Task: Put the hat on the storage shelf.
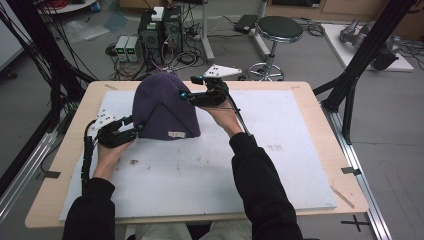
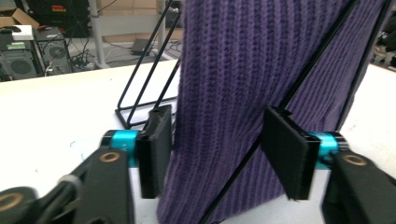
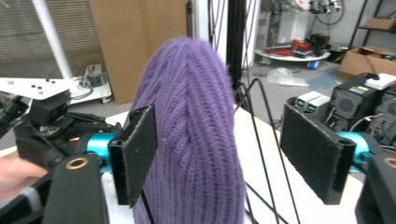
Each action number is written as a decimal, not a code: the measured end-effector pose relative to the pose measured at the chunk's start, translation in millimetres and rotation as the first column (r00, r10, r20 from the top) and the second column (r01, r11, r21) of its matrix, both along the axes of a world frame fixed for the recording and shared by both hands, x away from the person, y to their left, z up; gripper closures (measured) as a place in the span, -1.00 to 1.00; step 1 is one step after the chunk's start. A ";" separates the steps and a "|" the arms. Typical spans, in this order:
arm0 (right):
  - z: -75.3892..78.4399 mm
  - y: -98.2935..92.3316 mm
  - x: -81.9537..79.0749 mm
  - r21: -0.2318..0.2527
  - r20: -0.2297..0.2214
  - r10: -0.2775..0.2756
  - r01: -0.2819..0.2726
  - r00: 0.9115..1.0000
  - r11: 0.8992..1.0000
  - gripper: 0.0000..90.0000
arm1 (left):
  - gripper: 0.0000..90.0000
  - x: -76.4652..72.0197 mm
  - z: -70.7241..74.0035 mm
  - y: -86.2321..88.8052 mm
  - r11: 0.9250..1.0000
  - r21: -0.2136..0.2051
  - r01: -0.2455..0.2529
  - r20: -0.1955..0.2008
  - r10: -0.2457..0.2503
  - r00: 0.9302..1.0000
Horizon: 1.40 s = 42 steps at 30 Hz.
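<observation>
Purple rib-knit beanie [image 1: 165,107] with a small pale label at its hem, on a black wire stand [image 2: 140,88]. White mat [image 1: 200,170] covering a light wooden bench [image 1: 70,140]. Black left tongs [image 2: 224,154] and right tongs [image 3: 229,158], each with turquoise collars.

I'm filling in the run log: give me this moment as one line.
item: purple beanie on wire stand | left gripper: open, astride hem | right gripper: open, astride crown | support: white board

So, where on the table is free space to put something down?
The white mat is bare in front of the purple hat, between the two sleeves, and across its right part up to the table edge. It is crowded around the hat, where the left gripper and right gripper sit.
</observation>
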State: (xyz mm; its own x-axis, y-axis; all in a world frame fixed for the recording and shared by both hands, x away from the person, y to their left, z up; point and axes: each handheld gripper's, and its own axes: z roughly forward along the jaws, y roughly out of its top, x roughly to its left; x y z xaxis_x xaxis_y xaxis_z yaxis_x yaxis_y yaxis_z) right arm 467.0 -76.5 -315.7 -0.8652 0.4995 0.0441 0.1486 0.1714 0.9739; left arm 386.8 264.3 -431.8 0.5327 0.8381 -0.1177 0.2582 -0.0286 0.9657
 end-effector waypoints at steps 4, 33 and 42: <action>3.2 -9.6 -2.1 0.005 -0.002 -0.053 0.053 0.999 0.999 -0.58 | -0.29 -3.1 4.7 0.8 0.999 0.011 -0.038 0.006 0.037 0.999; -0.1 -151.9 -77.8 0.060 0.053 -0.489 0.486 0.871 0.872 -0.75 | -0.57 -35.6 36.9 1.5 0.987 0.044 -0.152 0.090 0.147 0.985; -17.8 -178.2 -98.2 0.064 0.032 -0.565 0.562 0.825 0.824 -0.75 | -0.60 -47.5 37.0 4.5 0.983 0.026 -0.182 0.111 0.178 0.978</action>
